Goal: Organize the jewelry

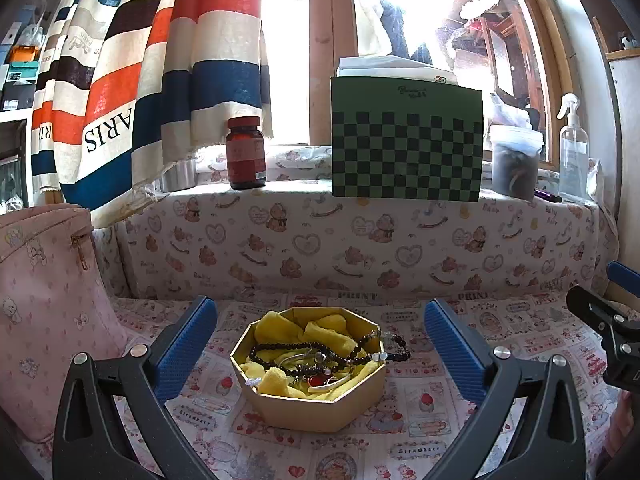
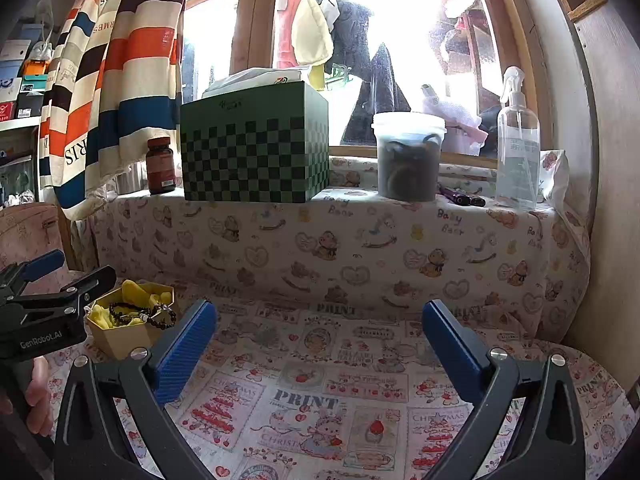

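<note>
both cams sit low over the cartoon-print cloth-covered table (image 1: pixel 320 452), looking fwd along their own blue-padded fingers toward the window ledge at the table's far edge. left wrist cam faces the gold octagonal box lined w/ yellow cloth (image 1: pixel 310 394) close up, centred between its fingers, near the front edge. right wrist cam sits further right, facing bare cloth; same box (image 2: pixel 120 338) shows at its left, farther off. shared: box, the green checkered box (image 1: pixel 406 140) on the ledge, the brown pill bottle w/ red cap (image 1: pixel 245 152), the clear spray bottle (image 1: pixel 573 152), striped curtain. each cam catches the other gripper at its side edge.
</note>
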Available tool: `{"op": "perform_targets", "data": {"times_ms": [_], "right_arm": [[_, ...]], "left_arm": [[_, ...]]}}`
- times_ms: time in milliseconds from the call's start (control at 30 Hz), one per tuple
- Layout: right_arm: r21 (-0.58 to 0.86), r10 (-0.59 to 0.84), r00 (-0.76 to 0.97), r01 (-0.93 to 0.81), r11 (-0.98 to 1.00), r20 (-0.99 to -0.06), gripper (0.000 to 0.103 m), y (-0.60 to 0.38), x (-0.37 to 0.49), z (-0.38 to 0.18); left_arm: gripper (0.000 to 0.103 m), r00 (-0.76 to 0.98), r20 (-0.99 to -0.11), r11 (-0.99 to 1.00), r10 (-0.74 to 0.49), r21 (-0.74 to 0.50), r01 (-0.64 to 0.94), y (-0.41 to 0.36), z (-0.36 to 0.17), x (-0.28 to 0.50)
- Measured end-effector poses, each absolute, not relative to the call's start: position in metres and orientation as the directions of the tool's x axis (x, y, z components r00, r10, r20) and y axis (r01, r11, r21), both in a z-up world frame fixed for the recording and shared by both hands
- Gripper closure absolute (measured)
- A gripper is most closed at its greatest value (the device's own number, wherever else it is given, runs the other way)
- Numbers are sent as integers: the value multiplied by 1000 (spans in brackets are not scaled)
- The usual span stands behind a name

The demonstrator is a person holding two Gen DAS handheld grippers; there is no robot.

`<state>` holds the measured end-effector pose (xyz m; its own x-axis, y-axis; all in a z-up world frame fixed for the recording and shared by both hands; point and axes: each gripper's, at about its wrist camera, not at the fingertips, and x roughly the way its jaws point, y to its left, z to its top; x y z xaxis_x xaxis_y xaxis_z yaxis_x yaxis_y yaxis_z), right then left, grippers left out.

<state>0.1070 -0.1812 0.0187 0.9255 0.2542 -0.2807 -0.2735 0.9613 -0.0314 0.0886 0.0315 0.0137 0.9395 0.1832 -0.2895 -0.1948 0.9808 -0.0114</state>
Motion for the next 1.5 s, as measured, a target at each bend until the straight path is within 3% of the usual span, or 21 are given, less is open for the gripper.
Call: {"op": "perform_targets", "data": {"times_ms": [1500], "right_arm": [[-32,249,927,-268,963,-281,0,-184,107,18]], "left_arm": [[0,938,-293,981,183,-10,-195,32,13,89]]}}
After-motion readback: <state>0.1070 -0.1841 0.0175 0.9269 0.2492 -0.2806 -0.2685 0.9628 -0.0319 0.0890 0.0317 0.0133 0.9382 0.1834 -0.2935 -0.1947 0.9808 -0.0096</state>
